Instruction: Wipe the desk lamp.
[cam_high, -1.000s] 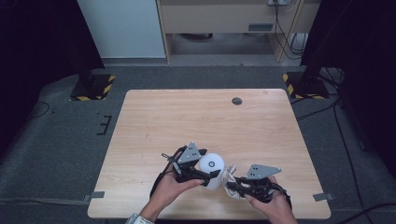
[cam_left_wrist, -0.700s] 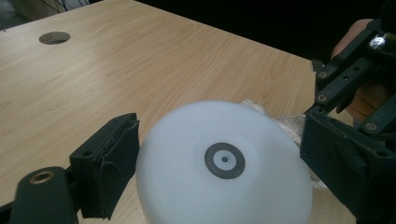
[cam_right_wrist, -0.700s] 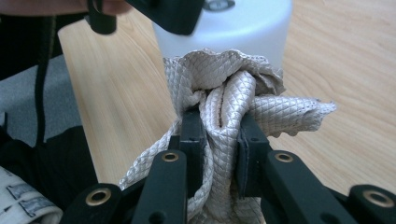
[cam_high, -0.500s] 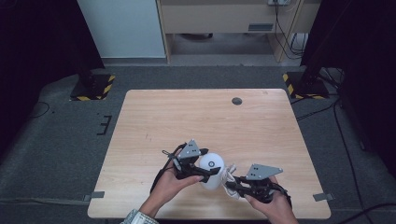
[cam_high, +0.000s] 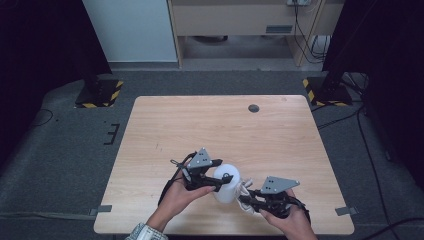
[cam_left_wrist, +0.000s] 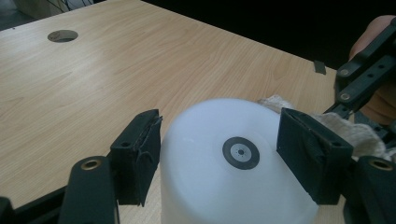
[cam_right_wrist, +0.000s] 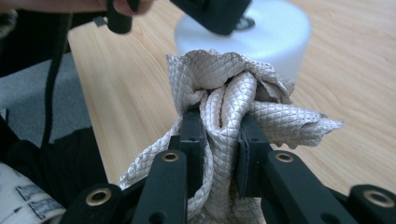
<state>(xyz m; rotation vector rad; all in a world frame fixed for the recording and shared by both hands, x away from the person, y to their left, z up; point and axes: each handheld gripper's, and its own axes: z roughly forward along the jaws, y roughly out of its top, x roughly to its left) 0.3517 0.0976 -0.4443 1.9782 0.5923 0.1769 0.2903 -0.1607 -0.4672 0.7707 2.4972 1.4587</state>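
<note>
Your table (cam_high: 225, 125) is evenly lit from above; frame edges fall dark. Glare streaks the upper left wood; your near jaws blur.

We see a lab-like test room: around the bare wooden table (cam_high: 225, 130) stand hazard-striped stand bases (cam_high: 100, 92), dark curtains and loose floor cables (cam_high: 370, 145).

Smooth white plastic cup (cam_left_wrist: 233, 168), quilted beige cloth (cam_right_wrist: 233, 93), matt wooden table (cam_high: 210, 125).
</note>
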